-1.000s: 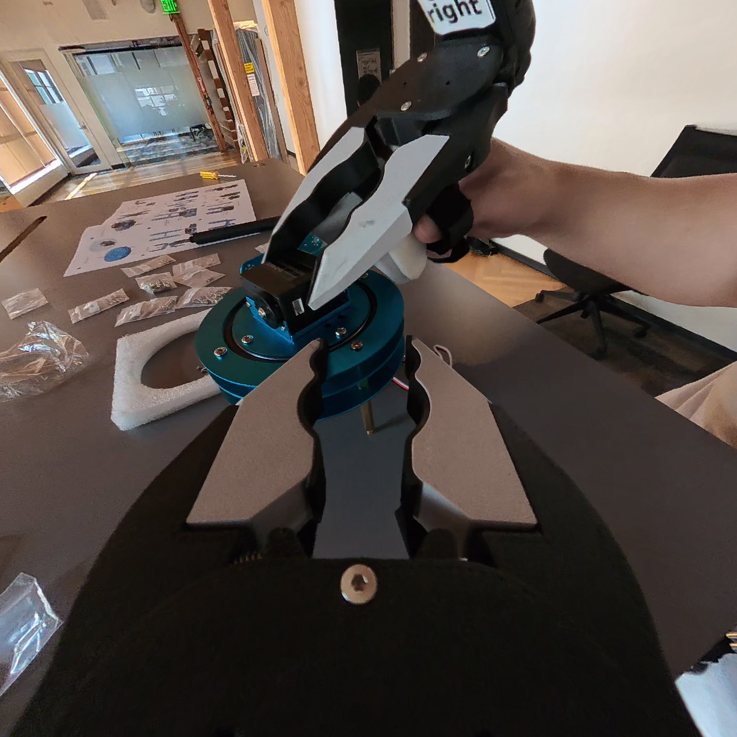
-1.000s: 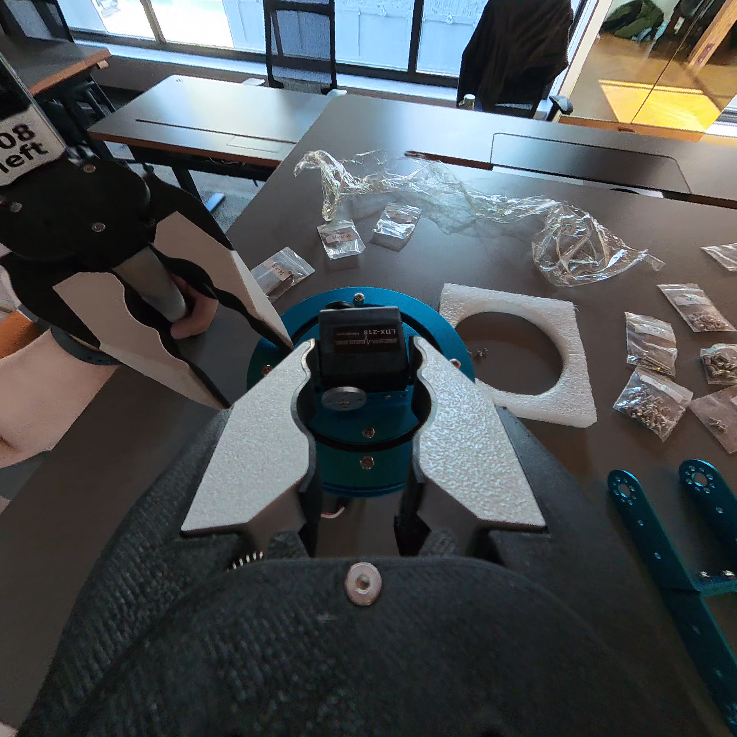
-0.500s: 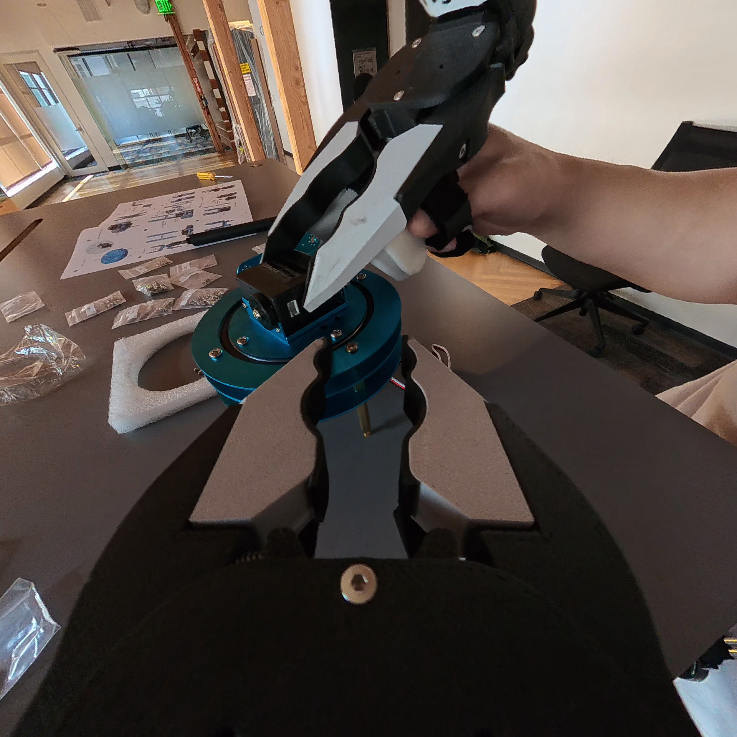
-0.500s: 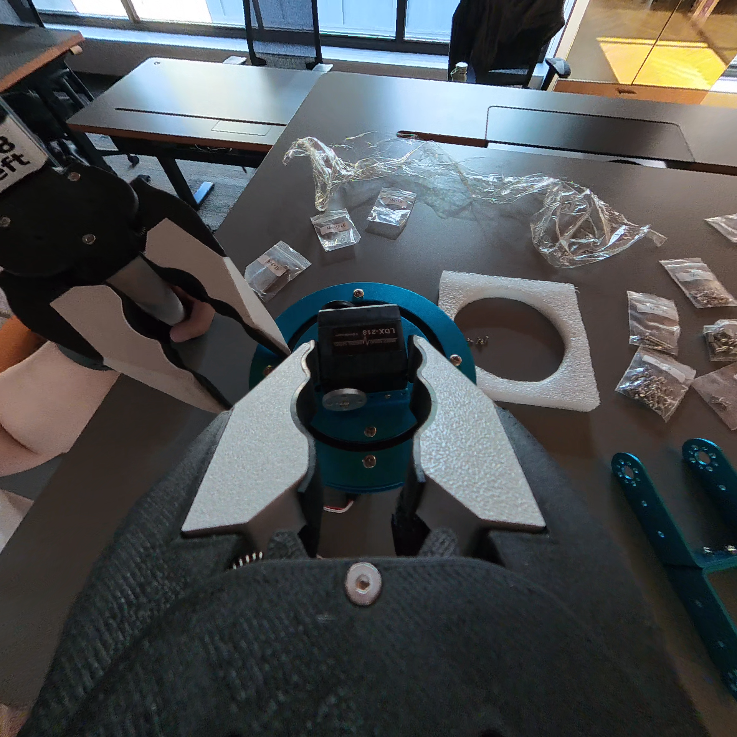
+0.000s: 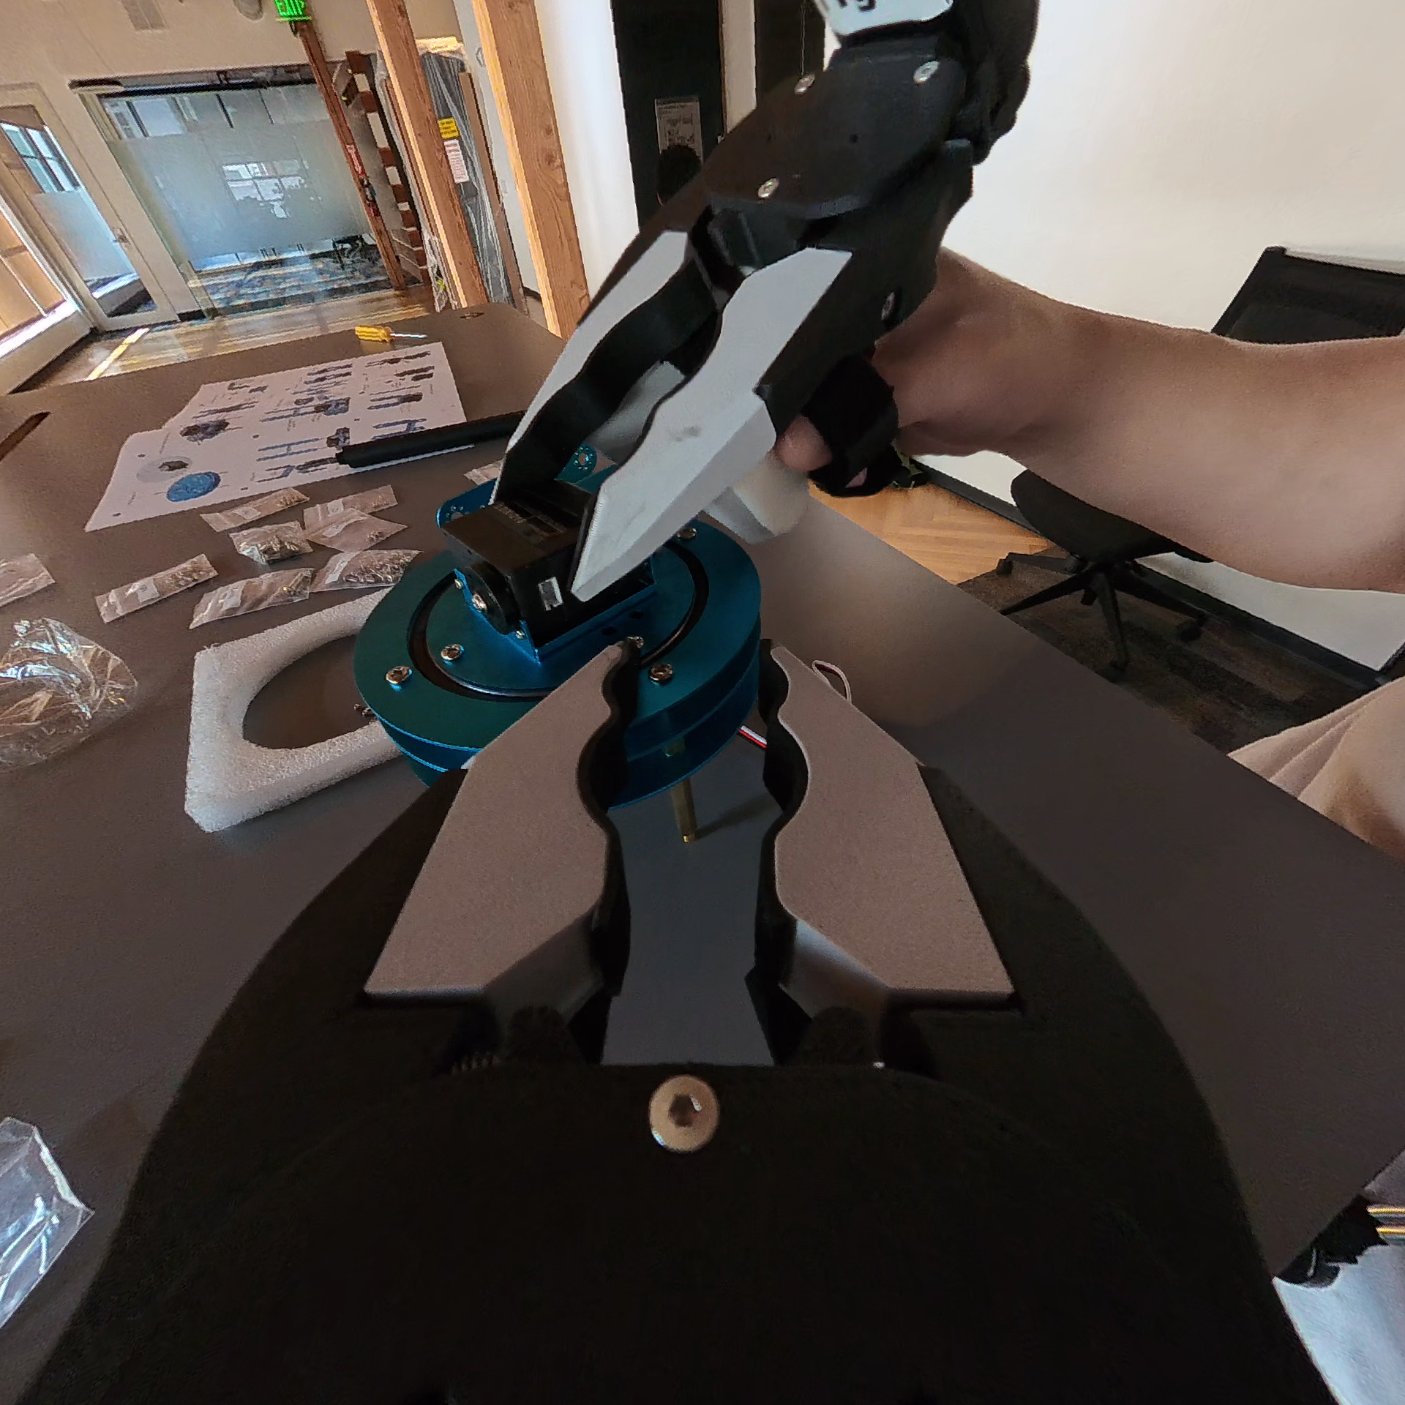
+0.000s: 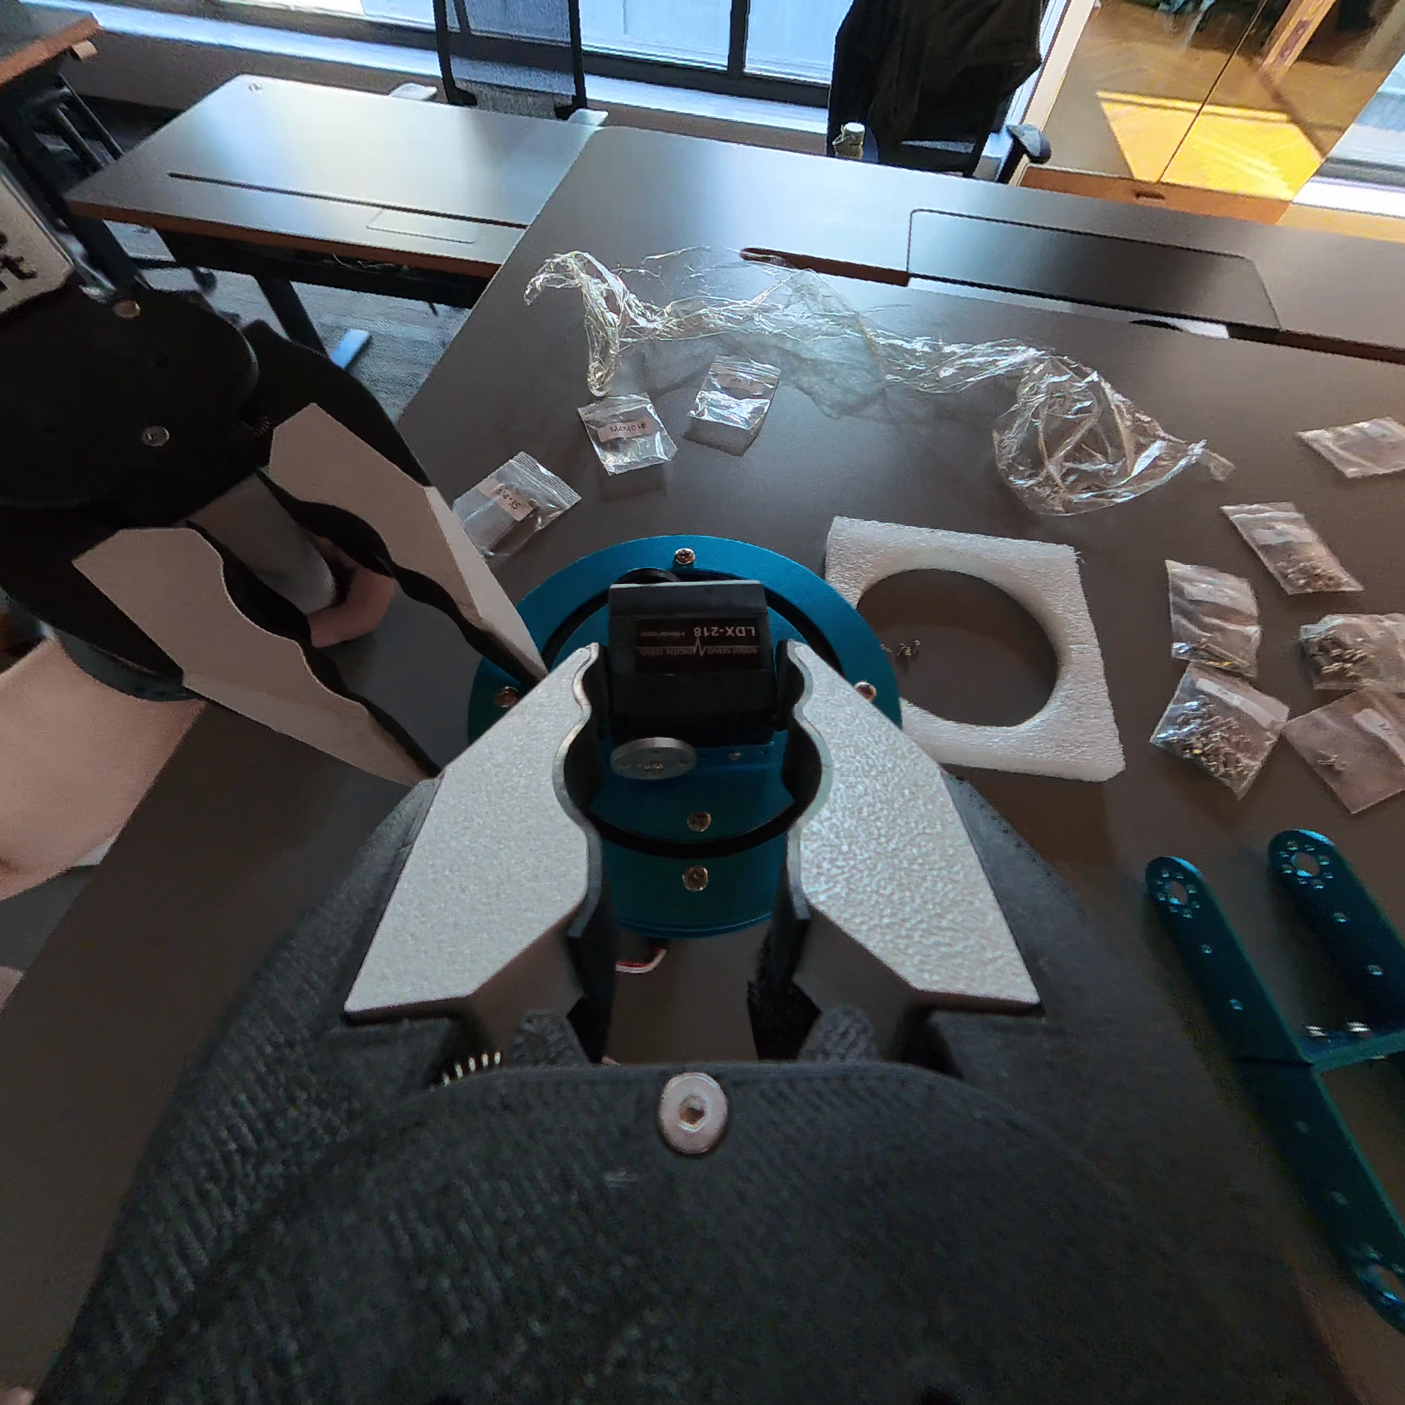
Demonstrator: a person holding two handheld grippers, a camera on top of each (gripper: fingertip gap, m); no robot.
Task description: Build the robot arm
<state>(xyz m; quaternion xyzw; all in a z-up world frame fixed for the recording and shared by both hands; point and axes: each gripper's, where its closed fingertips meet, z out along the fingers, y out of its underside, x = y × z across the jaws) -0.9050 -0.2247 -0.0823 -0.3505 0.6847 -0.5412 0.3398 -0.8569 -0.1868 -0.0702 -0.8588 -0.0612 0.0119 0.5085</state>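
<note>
The right gripper [image 6: 690, 688] had its jaws clamped on the black motor [image 6: 693, 646] atop the blue round base [image 5: 562, 684] on the counter [image 5: 1064, 798]. The left gripper [image 5: 696, 669] hovered just beside the base, jaws apart, holding nothing. A white foam frame [image 6: 1064, 730] lay nearby.

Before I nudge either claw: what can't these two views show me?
- Right claw contact with the black servo: right wrist view, its own fingers cover the sides.
- Underside of the blue round base: left wrist view, left claw blocks it.
- Blue brackets: cut by the frame edge.
</note>
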